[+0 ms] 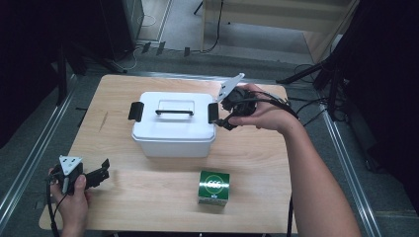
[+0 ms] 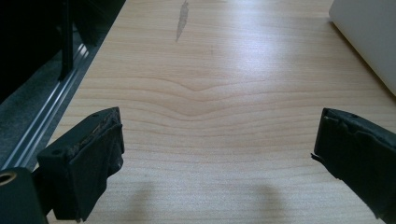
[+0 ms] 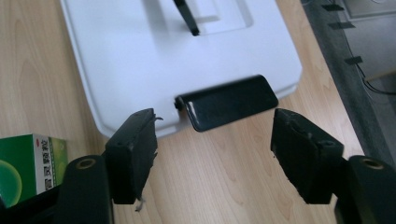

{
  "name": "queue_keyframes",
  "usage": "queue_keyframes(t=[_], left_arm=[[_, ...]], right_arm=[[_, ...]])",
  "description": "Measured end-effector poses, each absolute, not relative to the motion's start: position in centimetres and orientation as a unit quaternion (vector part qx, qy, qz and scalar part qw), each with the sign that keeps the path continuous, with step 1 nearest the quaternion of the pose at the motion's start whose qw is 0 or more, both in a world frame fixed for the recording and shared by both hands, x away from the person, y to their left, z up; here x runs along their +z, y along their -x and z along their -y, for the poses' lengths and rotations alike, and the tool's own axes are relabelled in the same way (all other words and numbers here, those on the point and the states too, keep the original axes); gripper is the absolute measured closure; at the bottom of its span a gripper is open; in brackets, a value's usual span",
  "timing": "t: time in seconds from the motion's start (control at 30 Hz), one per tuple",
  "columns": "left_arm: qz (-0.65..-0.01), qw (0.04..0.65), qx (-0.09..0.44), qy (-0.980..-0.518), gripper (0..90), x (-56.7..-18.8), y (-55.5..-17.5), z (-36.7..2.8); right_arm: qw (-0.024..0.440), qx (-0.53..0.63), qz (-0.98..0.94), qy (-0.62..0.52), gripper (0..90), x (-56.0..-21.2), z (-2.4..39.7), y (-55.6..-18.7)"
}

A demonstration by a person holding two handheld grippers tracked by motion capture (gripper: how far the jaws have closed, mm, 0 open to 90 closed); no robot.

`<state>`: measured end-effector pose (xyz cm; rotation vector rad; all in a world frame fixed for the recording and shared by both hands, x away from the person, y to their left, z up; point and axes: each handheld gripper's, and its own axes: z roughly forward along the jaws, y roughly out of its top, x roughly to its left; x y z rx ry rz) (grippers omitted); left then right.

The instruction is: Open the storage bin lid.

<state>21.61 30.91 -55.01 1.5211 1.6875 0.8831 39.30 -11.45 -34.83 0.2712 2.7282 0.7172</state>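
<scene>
Presently catalogued
Item: white rectangular plastic storage box [image 1: 174, 126] with black carry handle, mid-worktop [image 1: 257, 163].
Fastening: glossy black side latch [image 3: 227, 101], right end, looked down.
Handling: judged rigid, light, smooth-walled; the latch is the best hold.
Right tool [image 1: 228, 114]: jaws spread, just short of the latch, nothing between.
Left tool [image 1: 100, 174]: spread, idle over bare wood.
Nearby: green cardboard carton [image 1: 214, 187].

Right gripper [image 1: 228, 114] beside box latch [image 1: 213, 113]

White box [image 1: 173, 131]: smooth matt plastic; latch [image 3: 227, 102]: glossy black; table [image 1: 148, 192]: smooth light wood.
</scene>
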Motion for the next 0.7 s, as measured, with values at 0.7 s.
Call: queue_keyframes(t=[0.7], left_arm=[[-0.651,0.341,0.340,-0.587,2.3,-55.0,-21.7,-30.9]], right_arm=[[0.111,0.178,-0.977,-0.037,50.3,-34.6,6.0,-41.2]])
